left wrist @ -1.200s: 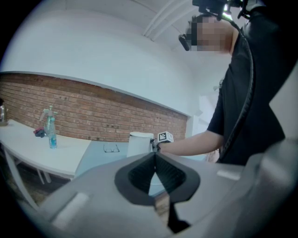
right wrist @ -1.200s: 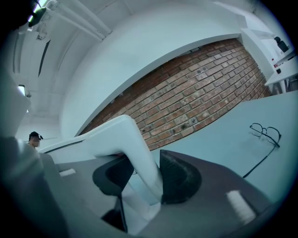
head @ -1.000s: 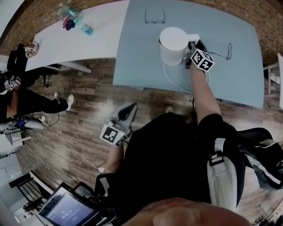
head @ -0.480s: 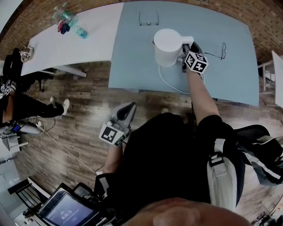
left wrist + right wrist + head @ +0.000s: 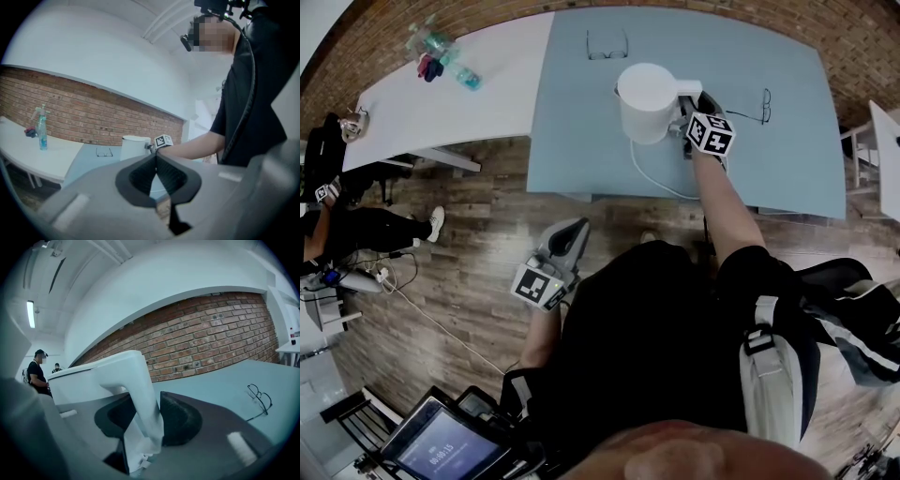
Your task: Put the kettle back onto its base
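A white kettle (image 5: 647, 101) stands on the light-blue table (image 5: 581, 141), its handle (image 5: 689, 89) turned to the right. My right gripper (image 5: 687, 114) reaches in from the near side. In the right gripper view the handle (image 5: 140, 394) runs between the jaws, and my right gripper (image 5: 149, 414) is shut on it. A white cord (image 5: 642, 173) loops out from under the kettle; the base is hidden beneath it. My left gripper (image 5: 570, 236) hangs low over the wooden floor beside my body. Its jaws meet with nothing between them, so my left gripper (image 5: 156, 161) is shut.
One pair of glasses (image 5: 607, 42) lies behind the kettle, another (image 5: 766, 105) to the right of my hand. A white table (image 5: 441, 103) at the left carries bottles (image 5: 441, 61). A person (image 5: 328, 216) sits at the far left. A screen (image 5: 441, 450) is at bottom left.
Only the head camera has drifted, sliding the table in the picture. Kettle, right gripper and left gripper keep their places relative to the table and floor.
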A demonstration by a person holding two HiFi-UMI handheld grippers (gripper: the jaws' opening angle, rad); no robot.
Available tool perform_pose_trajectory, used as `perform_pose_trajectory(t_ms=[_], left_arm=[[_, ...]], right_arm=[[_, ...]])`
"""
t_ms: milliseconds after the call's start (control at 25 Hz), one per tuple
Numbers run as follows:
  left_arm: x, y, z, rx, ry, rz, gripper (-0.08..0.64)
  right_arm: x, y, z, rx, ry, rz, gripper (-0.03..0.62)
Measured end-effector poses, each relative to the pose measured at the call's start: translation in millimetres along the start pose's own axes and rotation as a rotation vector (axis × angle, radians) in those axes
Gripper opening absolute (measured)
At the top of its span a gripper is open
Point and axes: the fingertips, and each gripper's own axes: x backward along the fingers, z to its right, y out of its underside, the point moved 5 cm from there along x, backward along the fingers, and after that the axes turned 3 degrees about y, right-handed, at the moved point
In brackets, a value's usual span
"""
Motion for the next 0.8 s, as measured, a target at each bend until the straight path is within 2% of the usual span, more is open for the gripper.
perform_pose_trajectory(t_ms=[160, 240, 280, 480, 800], left_arm=[[-2.3, -2.1, 0.6, 0.002, 0.009, 0.002, 0.0], [-4.0, -1.9, 0.5, 0.001, 0.016, 0.006, 0.0], [-5.0, -1.8, 0.6, 0.003, 0.02, 0.01, 0.0], [-6.7, 1.7, 5.4, 0.01, 0.041, 0.019, 0.001], [1.4, 9.1, 8.7, 0.006, 0.072, 0.009, 0.002]], right_arm=[[0.4, -2.9, -1.2, -0.009, -0.037, -0.012, 0.155], [2.2, -3.3, -1.1, -0.01, -0.053, -0.021, 0.207], [4.1, -3.1, -0.6, -0.007, -0.054, -0.026, 0.21], [30.2, -1.7, 7.3, -0.002, -0.038, -0.01, 0.207], [76.0, -11.7, -6.6, 0.104, -0.085, 0.066, 0.147]])
